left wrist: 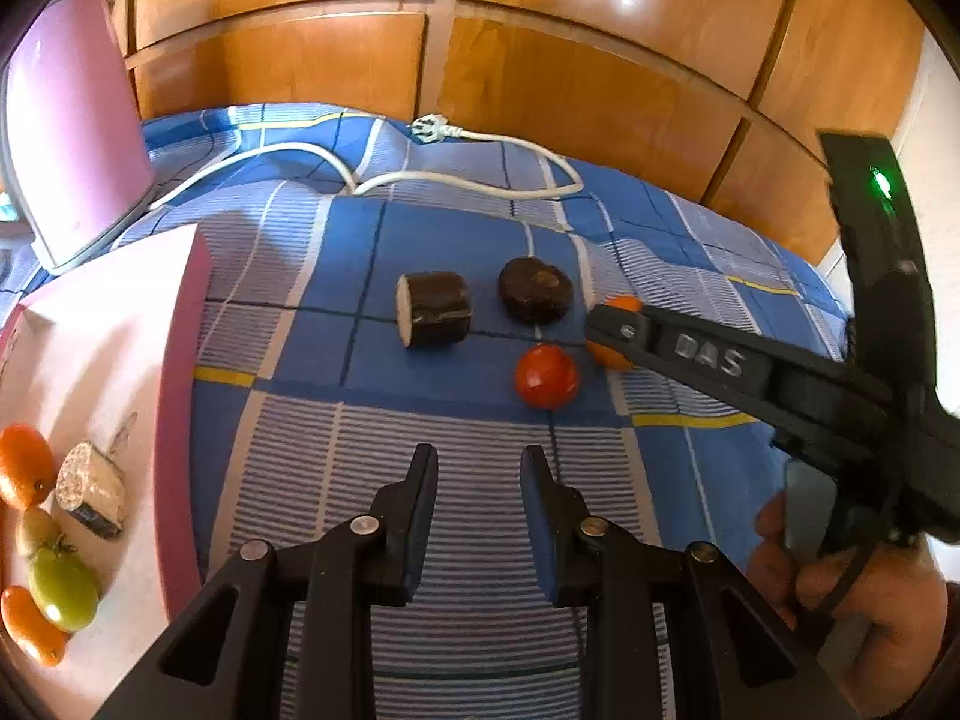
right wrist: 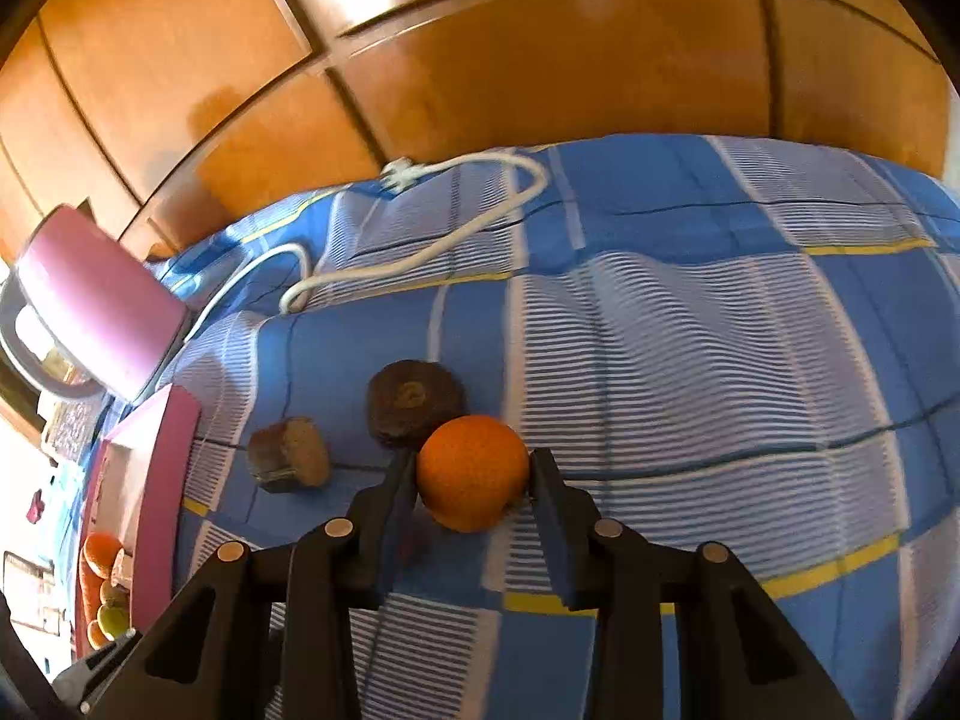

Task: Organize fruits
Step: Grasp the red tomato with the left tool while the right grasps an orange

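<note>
Checked bedspread (left wrist: 468, 540), orange (left wrist: 621, 305) half-hidden behind right tongs (left wrist: 600, 324)

The orange (left wrist: 612, 330) is mostly hidden behind the right gripper (left wrist: 591, 327) in the left wrist view, so its jaws can't be read there. The pink tray (left wrist: 180, 360), well left of the jaws, is cut off by the edge. The fruits (right wrist: 105, 588) in it are too small to sort out from the right wrist view.

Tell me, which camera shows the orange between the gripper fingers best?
The right wrist view: the orange sits whole and close between the right gripper's fingers. In the left wrist view that gripper covers most of the orange.
</note>
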`<state>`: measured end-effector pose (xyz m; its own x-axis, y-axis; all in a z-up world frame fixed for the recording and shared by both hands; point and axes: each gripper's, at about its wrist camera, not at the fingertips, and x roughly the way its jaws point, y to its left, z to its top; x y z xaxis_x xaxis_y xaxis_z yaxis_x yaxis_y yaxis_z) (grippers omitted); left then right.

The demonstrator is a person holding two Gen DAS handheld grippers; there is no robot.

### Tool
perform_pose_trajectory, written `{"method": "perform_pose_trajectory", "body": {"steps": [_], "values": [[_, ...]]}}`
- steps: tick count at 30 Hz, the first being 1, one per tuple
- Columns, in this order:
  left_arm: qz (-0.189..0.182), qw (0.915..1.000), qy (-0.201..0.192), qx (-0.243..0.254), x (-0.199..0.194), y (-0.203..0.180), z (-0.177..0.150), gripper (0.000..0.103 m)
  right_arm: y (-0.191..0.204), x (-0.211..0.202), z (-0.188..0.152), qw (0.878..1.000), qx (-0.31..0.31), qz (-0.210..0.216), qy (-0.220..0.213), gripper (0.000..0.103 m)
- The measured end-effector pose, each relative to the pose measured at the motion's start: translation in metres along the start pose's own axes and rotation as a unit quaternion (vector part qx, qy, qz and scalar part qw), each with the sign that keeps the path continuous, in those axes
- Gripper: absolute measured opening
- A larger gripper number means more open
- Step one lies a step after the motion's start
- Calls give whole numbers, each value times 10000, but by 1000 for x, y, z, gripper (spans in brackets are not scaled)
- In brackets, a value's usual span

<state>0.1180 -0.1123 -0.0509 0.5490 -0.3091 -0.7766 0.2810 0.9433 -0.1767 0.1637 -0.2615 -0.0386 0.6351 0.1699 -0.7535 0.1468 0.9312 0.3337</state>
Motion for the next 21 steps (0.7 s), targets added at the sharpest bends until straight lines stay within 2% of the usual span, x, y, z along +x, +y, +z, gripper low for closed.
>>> {"method": "perform_pose_trajectory", "body": {"steps": [6, 10, 16, 21], "values": [[-128, 9999, -26, 51, 5, -13, 7, 29, -32, -23, -5, 9981, 106, -590, -99, 38], [-153, 9999, -26, 6, 11, -19, 13, 37, -45, -35, -13, 9963, 55, -828, -229, 38], [-68, 9999, -42, 102, 21, -30, 25, 40, -44, -35, -19, 9954, -73, -872, -402, 38], [40, 10000, 54, 54, 39, -33, 34, 40, -50, -35, -20, 9969, 61, -659, -414, 39]]}}
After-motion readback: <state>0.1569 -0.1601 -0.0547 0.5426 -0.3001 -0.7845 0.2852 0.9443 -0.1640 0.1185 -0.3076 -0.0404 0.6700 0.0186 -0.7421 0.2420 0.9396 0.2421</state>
